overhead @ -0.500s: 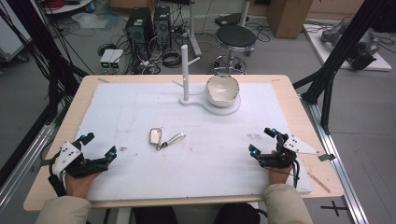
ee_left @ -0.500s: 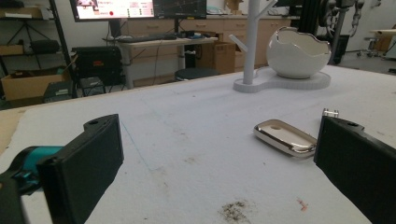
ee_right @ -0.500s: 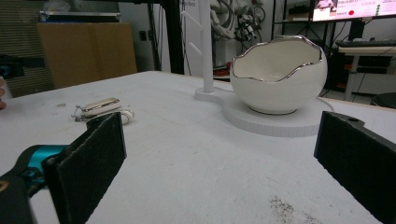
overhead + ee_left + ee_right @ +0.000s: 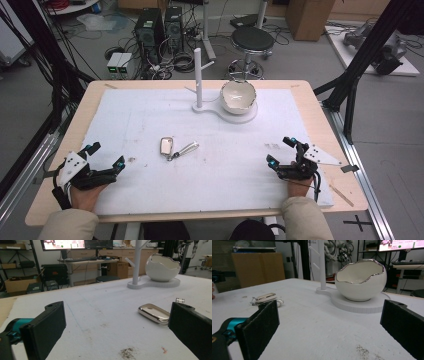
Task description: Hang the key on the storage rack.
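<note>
A silver key fob with a looped strap lies on the white mat, left of centre. At the back stands a white eggshell-shaped bowl on a white base with an upright post. My left gripper rests open near the front left, with the fob ahead of it toward its right jaw. Near the front right, my right gripper is open and holds nothing. In the right gripper view the bowl is straight ahead and the fob is far left.
The white mat covers most of the wooden table. A thin wooden stick lies by the front right corner. Beyond the far edge are a black stool and computer towers on the floor.
</note>
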Available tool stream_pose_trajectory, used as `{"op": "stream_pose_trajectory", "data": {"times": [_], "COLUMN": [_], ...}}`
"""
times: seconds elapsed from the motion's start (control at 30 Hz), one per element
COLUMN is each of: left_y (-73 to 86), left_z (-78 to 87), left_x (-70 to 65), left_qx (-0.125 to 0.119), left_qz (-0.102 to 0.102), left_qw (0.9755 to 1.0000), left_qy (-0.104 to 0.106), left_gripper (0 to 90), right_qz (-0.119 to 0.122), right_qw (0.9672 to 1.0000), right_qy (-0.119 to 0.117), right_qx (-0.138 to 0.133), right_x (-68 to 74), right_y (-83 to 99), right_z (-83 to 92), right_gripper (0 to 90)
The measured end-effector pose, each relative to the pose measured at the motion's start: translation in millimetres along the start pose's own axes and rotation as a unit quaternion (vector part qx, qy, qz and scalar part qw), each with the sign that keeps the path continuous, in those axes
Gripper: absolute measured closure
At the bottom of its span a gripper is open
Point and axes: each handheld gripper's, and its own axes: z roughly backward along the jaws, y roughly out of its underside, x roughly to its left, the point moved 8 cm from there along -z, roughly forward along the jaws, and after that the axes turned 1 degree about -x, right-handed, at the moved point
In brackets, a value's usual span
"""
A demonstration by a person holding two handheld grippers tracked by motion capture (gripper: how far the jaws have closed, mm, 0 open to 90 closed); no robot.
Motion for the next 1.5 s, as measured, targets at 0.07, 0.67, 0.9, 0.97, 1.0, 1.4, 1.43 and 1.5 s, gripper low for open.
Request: {"op": "stream_pose_trajectory", "data": {"times": [0.07,0.67,0.9,0.97,1.0,1.4,1.43,1.5], "left_y": [0.4,-79.6,-93.4,-94.8,-94.5,-87.4,-85.2,-82.0], "left_z": [-1.4,-44.4,-76.0,-83.8,-87.3,-116.5,-120.9,-126.2], "left_x": [1.1,-34.7,-63.8,-70.7,-73.5,-97.0,-100.6,-104.9], "left_qx": [0.010,0.063,0.128,0.144,0.156,0.262,0.285,0.304], "left_qz": [0.002,-0.048,-0.086,-0.094,-0.099,-0.136,-0.147,-0.157], "left_qw": [1.0000,0.9905,0.9708,0.9647,0.9609,0.9246,0.9150,0.9057], "left_qy": [0.000,0.112,0.184,0.200,0.206,0.241,0.245,0.250], "left_gripper": [1.9,1.9,1.9,1.9,1.9,1.9,1.9,1.9], "right_qz": [0.000,-0.001,-0.002,0.001,0.000,0.001,-0.002,0.001], "right_qw": [1.0000,1.0000,1.0000,1.0000,1.0000,1.0000,1.0000,1.0000], "right_qy": [0.000,-0.002,-0.002,-0.002,-0.002,-0.002,-0.002,-0.002], "right_qx": [-0.001,0.000,-0.001,-0.001,-0.001,-0.001,0.000,-0.001], "right_x": [-0.5,0.1,-0.3,-0.5,-0.3,-0.3,0.3,-0.4], "right_y": [-0.2,0.0,-0.1,-0.2,-0.3,-0.2,-0.1,-0.2], "right_z": [0.0,0.1,0.1,0.0,0.0,-0.1,0.0,-0.1], "right_gripper": [1.2,1.3,1.3,1.3,1.3,1.3,1.2,1.3]}}
